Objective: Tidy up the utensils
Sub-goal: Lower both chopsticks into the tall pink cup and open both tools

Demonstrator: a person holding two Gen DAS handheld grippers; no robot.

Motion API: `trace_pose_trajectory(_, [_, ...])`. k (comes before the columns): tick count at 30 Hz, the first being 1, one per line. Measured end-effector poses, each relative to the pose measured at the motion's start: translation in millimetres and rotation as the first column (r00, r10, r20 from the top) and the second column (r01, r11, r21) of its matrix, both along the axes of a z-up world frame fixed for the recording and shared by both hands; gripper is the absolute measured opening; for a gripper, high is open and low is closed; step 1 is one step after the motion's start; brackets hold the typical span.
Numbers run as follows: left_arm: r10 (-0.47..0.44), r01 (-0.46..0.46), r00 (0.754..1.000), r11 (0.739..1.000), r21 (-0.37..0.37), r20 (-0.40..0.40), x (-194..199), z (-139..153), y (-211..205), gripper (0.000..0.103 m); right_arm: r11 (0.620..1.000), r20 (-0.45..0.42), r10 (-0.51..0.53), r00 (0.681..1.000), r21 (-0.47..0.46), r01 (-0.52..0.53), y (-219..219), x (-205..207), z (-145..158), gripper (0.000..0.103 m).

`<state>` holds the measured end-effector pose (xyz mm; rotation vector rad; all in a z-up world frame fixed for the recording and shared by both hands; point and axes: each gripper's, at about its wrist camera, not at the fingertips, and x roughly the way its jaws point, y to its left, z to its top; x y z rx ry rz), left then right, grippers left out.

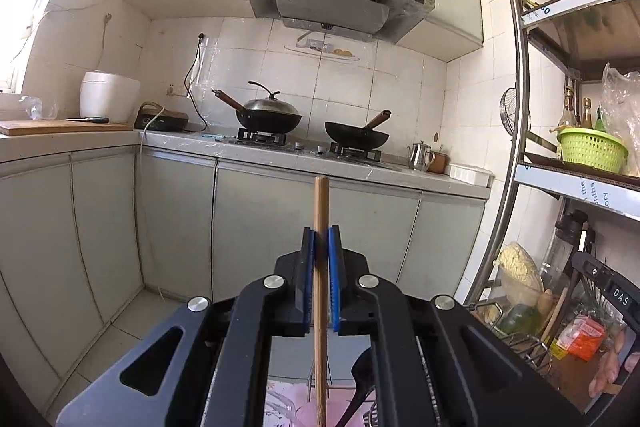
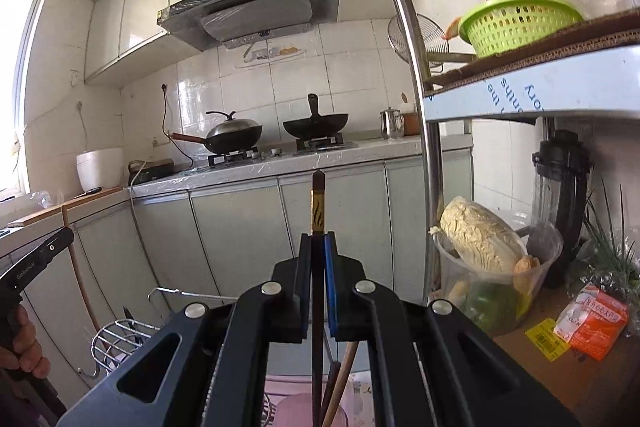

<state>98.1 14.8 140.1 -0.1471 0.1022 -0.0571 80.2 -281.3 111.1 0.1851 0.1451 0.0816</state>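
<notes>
Left wrist view: left tool (image 1: 321,239) at centre frame, its blue pads clamped on a pale bamboo chopstick (image 1: 321,203) that stands upright through the grip. I judge it light, stiff and smooth, so it may pivot or slide between flat pads; a hold near mid-length, as I have now, suits it best.

- Chopstick, upper end: pokes above the fingertips, against the cabinet doors (image 1: 256,227) in mid-frame.
- Chopstick, lower end: runs down to the bottom edge over something pink (image 1: 288,407); its tip is cut off.
- Dark spoon-like utensil (image 1: 360,387): bottom centre, mostly hidden behind my tool body; I cannot tell what holds it.

Right wrist view: right tool (image 2: 319,241), centre frame, closed on a dark chopstick (image 2: 318,203) with a gold band, also upright. I judge it equally light and rigid, with a lacquered look that may be more slippery.

- Its lower end drops among other sticks (image 2: 340,379) into a pink cup (image 2: 296,411) at the bottom edge; the cup is largely covered.
- Wire rack (image 2: 116,339): lower left, contents unclear.
- Left tool again, at the left edge, with a thin pale stick beside it; its fingers are out of frame here.
</notes>
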Motion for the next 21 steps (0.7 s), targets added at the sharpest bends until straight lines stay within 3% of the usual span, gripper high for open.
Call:
trace_pose_trajectory(9, [-0.007, 0.008, 0.995, 1.0, 0.009, -0.101, -2, -37, 0, 0.006, 0.999, -0.124, 0.015, 0.992, 0.037, -0.01, 8, -1, -45, 0.006])
trace_pose_trajectory(21, [0.015, -0.006, 0.985, 0.999, 0.049, -0.171, -3, -56, -1, 0.009, 0.998, -0.138, 0.023, 0.99, 0.059, -0.015, 10, -7, -54, 0.007])
